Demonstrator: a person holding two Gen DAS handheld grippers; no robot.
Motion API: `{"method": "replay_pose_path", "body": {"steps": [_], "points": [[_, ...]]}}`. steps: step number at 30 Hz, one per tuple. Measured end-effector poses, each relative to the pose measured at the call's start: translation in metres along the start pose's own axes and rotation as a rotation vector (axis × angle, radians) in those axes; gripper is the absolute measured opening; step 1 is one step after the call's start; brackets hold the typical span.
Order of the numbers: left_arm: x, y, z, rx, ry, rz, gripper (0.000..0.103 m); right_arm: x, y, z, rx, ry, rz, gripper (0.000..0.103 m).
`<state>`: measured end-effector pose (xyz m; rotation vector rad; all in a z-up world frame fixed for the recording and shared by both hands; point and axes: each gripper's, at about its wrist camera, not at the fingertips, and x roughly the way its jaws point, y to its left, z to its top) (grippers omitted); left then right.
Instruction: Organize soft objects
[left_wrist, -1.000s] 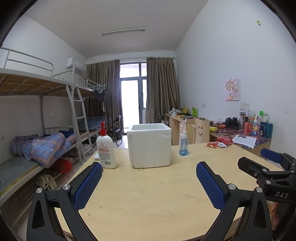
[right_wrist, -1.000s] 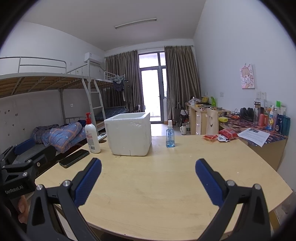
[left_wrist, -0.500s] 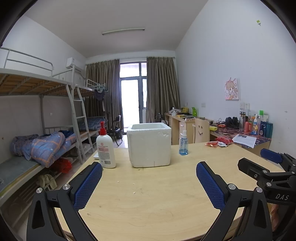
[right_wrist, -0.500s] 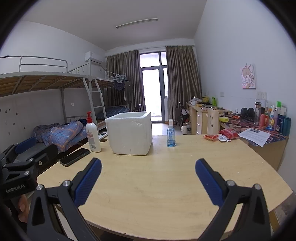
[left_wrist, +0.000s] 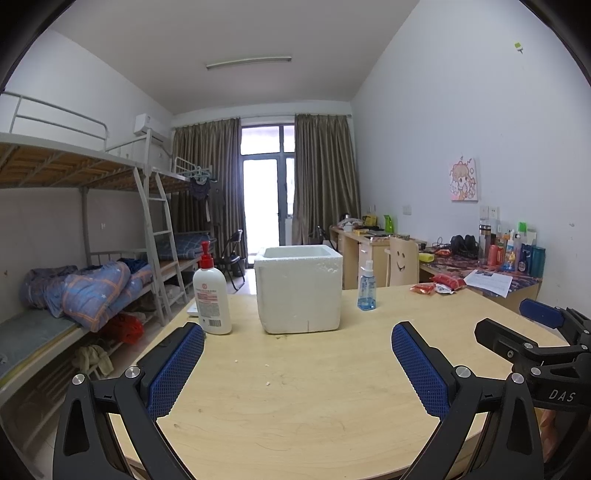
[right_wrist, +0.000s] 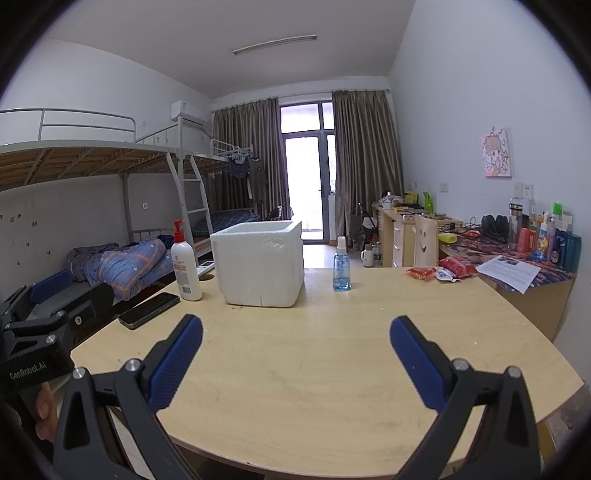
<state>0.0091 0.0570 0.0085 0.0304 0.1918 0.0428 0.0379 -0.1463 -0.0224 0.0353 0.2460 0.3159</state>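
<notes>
A white foam box (left_wrist: 299, 288) (right_wrist: 260, 262) stands open-topped at the far middle of the wooden table (left_wrist: 295, 398) (right_wrist: 314, 362). Red and white soft snack packets (left_wrist: 437, 284) (right_wrist: 441, 269) lie at the table's far right. My left gripper (left_wrist: 297, 365) is open and empty above the near table edge. My right gripper (right_wrist: 295, 358) is open and empty, also above the near edge. The right gripper also shows at the right of the left wrist view (left_wrist: 535, 332); the left gripper shows at the left of the right wrist view (right_wrist: 48, 314).
A white pump bottle (left_wrist: 211, 295) (right_wrist: 185, 264) stands left of the box, a small blue spray bottle (left_wrist: 366, 290) (right_wrist: 341, 267) right of it. A black phone (right_wrist: 149, 310) lies near the left edge. Bunk beds stand left, a cluttered desk (right_wrist: 517, 251) right.
Both views shifted very slightly; the right wrist view has edged a little toward the table. Both grippers stay open and nothing on the table has moved.
</notes>
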Motion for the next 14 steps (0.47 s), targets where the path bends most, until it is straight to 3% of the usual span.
{"method": "replay_pose_path", "body": {"steps": [14], "points": [[0.0001,-0.0030,-0.0004,-0.010,0.000,0.003,0.102,-0.0007,-0.0001,-0.0009,-0.004,-0.001,0.004,0.102]]}}
